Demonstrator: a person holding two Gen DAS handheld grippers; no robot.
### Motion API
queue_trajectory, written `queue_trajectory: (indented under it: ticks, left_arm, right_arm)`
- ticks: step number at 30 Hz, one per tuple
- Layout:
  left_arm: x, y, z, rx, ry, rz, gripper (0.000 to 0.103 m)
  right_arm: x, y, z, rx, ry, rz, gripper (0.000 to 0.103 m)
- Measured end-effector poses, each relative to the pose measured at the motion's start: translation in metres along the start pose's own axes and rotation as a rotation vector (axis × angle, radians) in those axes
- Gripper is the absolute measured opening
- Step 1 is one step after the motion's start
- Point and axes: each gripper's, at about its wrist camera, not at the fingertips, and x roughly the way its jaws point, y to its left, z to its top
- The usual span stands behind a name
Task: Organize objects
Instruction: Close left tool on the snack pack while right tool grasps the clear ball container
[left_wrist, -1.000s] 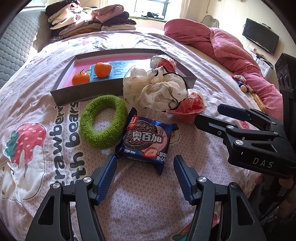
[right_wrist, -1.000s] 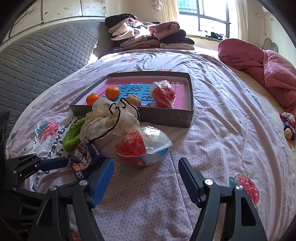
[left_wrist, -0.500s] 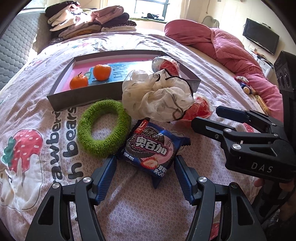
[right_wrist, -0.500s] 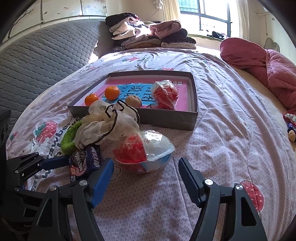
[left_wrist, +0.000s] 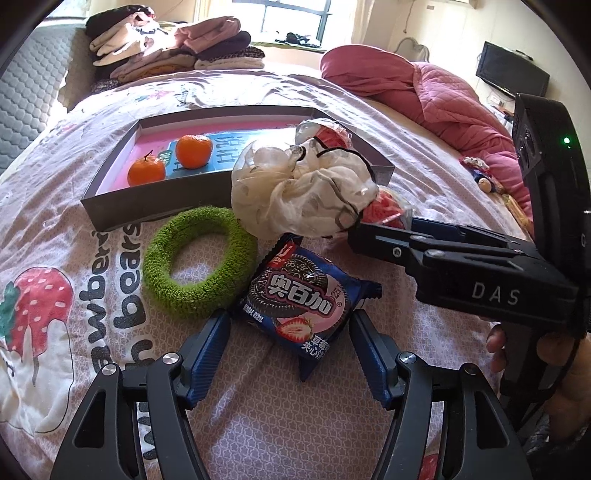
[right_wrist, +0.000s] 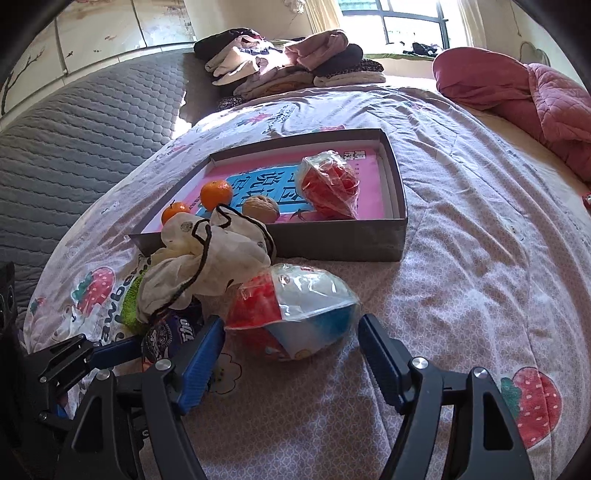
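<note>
The cookie pack (left_wrist: 295, 299) lies straight ahead between the gaping left gripper (left_wrist: 290, 354) pads, untouched, long axis slanting across them, while the right gripper (right_wrist: 291, 354), also spread, brackets the wrapped ball (right_wrist: 295, 314) on the bed

The white bag (left_wrist: 303, 192) is covering part of the gray box (left_wrist: 155, 201) wall in the left wrist view. It is also hiding most of the red packet (left_wrist: 325, 134) inside the box. The right gripper (left_wrist: 384, 236) is blocking most of the wrapped ball (left_wrist: 386, 210), so only a red bit is showing.

In the right wrist view, the white bag (right_wrist: 207, 258) is sitting over the green ring (right_wrist: 130, 306), and just a small green edge is peeking out. The cookie pack (right_wrist: 168, 330) is hiding behind a blue finger (right_wrist: 201, 360). The left gripper (right_wrist: 107, 350) is getting cut off at the picture's edge. The words on the pink sheet (right_wrist: 369, 188) are looking too small to read.
</note>
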Motion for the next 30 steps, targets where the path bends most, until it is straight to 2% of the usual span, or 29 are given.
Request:
queue_trajectory:
  ticks: [16, 17, 19, 23, 25, 30]
  left_arm:
    - [0.002, 0.001, 0.000, 0.009, -0.009, -0.032, 0.068]
    - [0.002, 0.001, -0.001, 0.008, -0.008, -0.037, 0.067]
    - [0.002, 0.003, -0.002, 0.001, 0.006, -0.062, 0.059]
    - [0.001, 0.002, -0.006, 0.017, 0.004, -0.059, 0.057]
    - [0.001, 0.001, -0.006, 0.017, 0.004, -0.071, 0.053]
    - [0.004, -0.001, -0.003, 0.033, -0.003, -0.076, 0.052]
  right_arm:
    - [0.004, -0.001, 0.001, 0.010, -0.016, 0.054, 0.071]
    - [0.004, -0.001, 0.001, 0.010, -0.015, 0.053, 0.071]
    - [0.002, -0.001, 0.000, 0.008, -0.014, 0.055, 0.071]
    - [-0.002, -0.002, -0.003, 0.004, -0.014, 0.053, 0.071]
    - [-0.005, -0.004, -0.004, 0.007, -0.015, 0.059, 0.070]
    - [-0.007, -0.005, -0.004, 0.009, -0.018, 0.058, 0.070]
